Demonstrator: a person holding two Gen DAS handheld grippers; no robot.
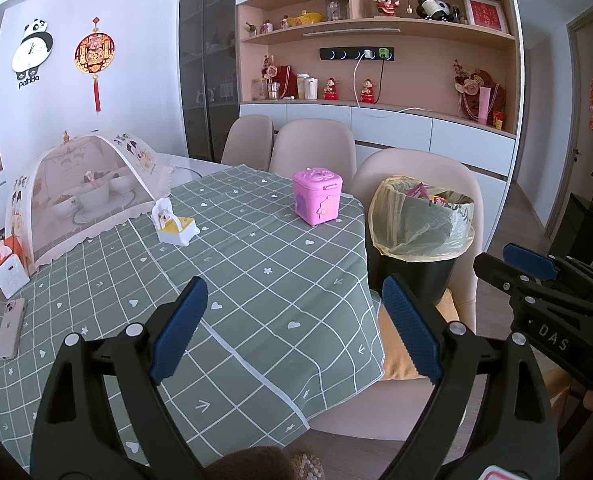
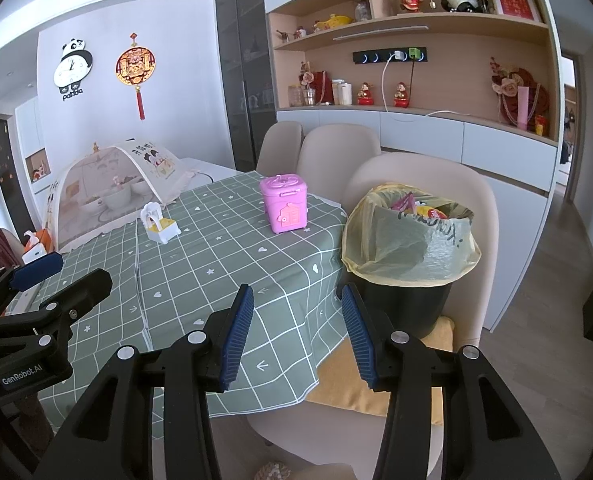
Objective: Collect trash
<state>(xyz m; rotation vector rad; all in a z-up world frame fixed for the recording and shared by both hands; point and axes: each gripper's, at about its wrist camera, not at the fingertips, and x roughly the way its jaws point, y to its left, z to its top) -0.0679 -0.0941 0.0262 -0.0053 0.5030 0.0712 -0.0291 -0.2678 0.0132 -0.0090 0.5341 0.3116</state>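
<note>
A black trash bin [image 1: 432, 276] [image 2: 404, 300] lined with a yellow bag stands on the cushion of a beige chair [image 1: 416, 164] [image 2: 424, 172] at the table's right edge. Coloured wrappers [image 1: 418, 192] [image 2: 430, 211] lie inside the bag. My left gripper [image 1: 294, 280] hovers open above the green checked tablecloth [image 1: 256, 264] [image 2: 216, 256], nothing between its fingers. My right gripper [image 2: 296, 288] is open too, empty, over the table's corner just left of the bin. Each gripper shows in the other's view: the right gripper [image 1: 496, 258] beside the bin, the left gripper [image 2: 76, 270] over the cloth.
On the cloth stand a pink toy box [image 1: 317, 196] [image 2: 284, 204], a white and yellow toy [image 1: 174, 224] [image 2: 158, 224] and a mesh food cover [image 1: 84, 188] [image 2: 112, 192] over bowls. A phone [image 1: 11, 328] and tissue box [image 1: 10, 276] lie at the left edge. Two more chairs stand behind.
</note>
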